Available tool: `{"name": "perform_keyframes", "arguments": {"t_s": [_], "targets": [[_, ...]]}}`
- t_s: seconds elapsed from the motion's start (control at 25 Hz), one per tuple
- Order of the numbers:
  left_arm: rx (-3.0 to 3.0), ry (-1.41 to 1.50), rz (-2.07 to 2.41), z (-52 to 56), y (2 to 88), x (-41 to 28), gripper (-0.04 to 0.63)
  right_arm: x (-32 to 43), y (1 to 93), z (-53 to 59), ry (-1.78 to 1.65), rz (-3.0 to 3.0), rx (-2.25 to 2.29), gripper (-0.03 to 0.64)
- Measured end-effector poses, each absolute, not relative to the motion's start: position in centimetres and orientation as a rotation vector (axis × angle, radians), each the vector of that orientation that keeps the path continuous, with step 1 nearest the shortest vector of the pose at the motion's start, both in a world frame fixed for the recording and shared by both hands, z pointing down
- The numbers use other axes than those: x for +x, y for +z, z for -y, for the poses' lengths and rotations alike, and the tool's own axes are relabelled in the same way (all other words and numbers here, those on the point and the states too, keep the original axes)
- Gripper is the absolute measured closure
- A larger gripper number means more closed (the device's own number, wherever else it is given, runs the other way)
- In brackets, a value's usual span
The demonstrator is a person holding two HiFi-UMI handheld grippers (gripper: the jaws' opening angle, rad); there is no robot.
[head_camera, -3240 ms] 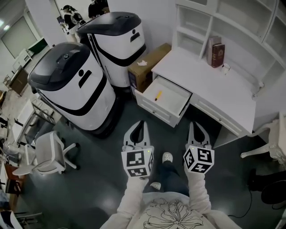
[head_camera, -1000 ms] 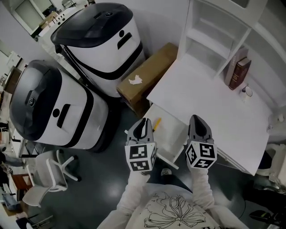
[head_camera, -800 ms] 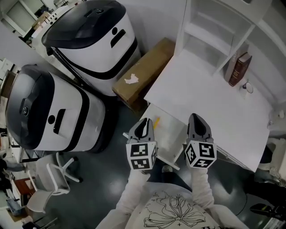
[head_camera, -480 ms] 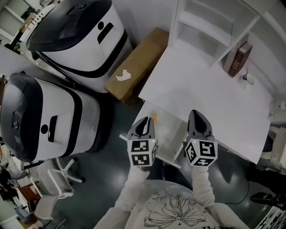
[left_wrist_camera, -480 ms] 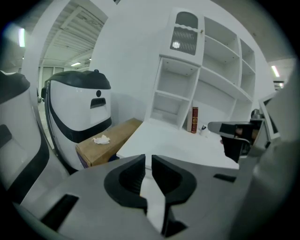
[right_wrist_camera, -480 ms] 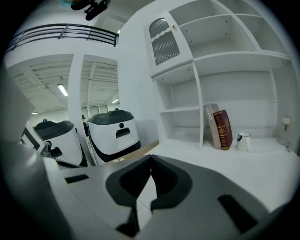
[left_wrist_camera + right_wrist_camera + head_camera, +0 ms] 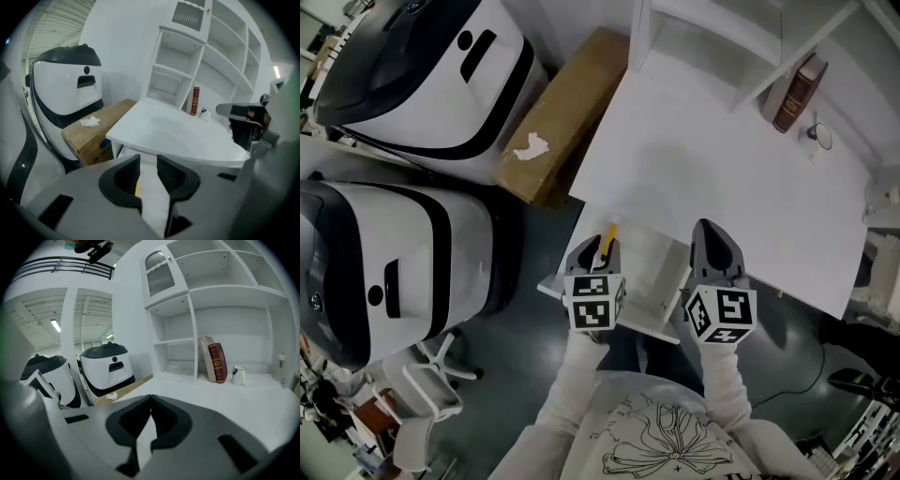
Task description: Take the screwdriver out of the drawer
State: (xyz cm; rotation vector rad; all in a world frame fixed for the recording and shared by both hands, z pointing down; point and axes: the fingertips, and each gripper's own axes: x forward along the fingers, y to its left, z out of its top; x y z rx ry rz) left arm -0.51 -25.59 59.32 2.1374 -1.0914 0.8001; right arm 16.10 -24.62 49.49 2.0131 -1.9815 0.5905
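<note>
The yellow-handled screwdriver (image 7: 608, 236) lies in the open white drawer (image 7: 649, 274) under the desk's front edge. My left gripper (image 7: 599, 249) points down into the drawer just over the screwdriver. Its jaws are opening, and in the left gripper view a sliver of the yellow screwdriver (image 7: 137, 187) shows low in the gap by the left finger, with no pad pressing on it. My right gripper (image 7: 711, 234) hovers over the drawer's right side near the desk edge. In the right gripper view the right gripper (image 7: 150, 402) is shut and holds nothing.
The white desk (image 7: 722, 178) carries a red book (image 7: 789, 94) and a small cup (image 7: 818, 137) by its shelves. A cardboard box (image 7: 553, 122) leans at the desk's left. Two large white-and-black machines (image 7: 384, 253) stand further left, and an office chair (image 7: 431, 394) below them.
Both grippers have come down toward the drawer. The left one has dipped over the screwdriver and its jaws have parted. The head view has shifted over the desk.
</note>
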Motion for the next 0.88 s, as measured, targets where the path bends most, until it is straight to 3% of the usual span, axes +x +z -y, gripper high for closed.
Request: {"name": "perform_keyframes", "arguments": {"t_s": [0.88], "targets": [[1.97, 1.161, 0.868, 25.6, 73.7, 0.8, 0.457, 17.5, 54.2, 24.8, 0.665, 1.877, 2.024, 0.614]]}}
